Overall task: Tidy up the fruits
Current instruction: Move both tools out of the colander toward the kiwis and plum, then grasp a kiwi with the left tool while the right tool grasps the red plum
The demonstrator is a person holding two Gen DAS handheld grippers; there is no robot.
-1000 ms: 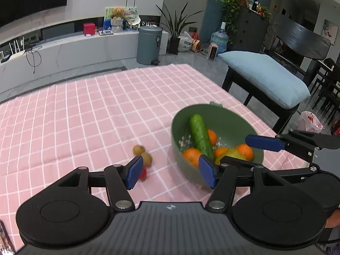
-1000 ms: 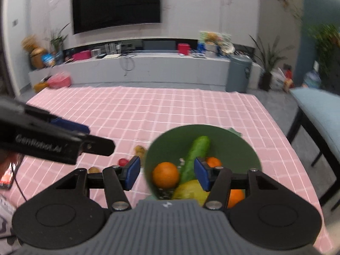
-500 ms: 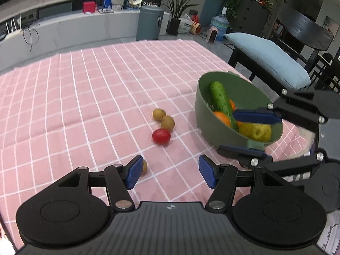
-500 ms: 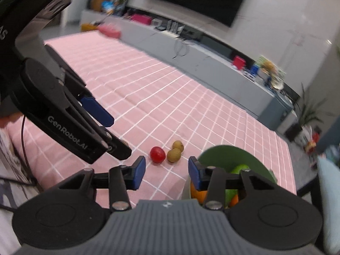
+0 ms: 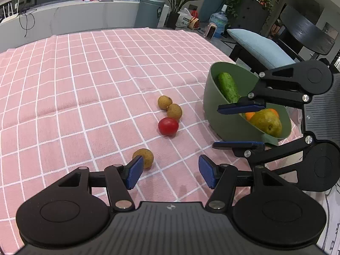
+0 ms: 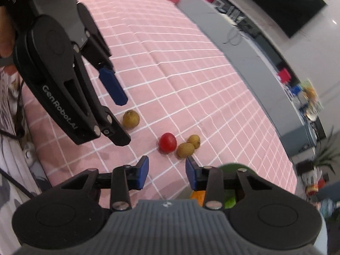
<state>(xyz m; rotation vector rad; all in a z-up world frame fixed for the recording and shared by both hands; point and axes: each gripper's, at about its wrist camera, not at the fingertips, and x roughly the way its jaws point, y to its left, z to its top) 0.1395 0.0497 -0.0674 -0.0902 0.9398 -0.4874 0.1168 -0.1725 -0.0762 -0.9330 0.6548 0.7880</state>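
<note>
A red tomato (image 5: pixel 168 126) lies on the pink checked cloth with two small brown fruits (image 5: pixel 174 111) touching behind it. A third brown fruit (image 5: pixel 143 157) lies just ahead of my left gripper's left fingertip. A green bowl (image 5: pixel 225 116) at the right holds a cucumber (image 5: pixel 228 87), a pear (image 5: pixel 267 121) and oranges. My left gripper (image 5: pixel 170 173) is open and empty above the cloth. My right gripper (image 6: pixel 166 173) is open and empty, beside the bowl; it points at the tomato (image 6: pixel 168 142) and brown fruits (image 6: pixel 186 149).
The table's right edge runs just behind the bowl, with a cushioned bench (image 5: pixel 259 48) beyond it. A grey bin (image 5: pixel 149 11) and a low white counter (image 5: pixel 70 14) stand past the far edge. The left gripper (image 6: pixel 63 80) fills the left of the right wrist view.
Both grippers have pulled back and lower toward the loose fruits. The right gripper swung left off the bowl to face the tomato. The bowl now sits at my left view's right side.
</note>
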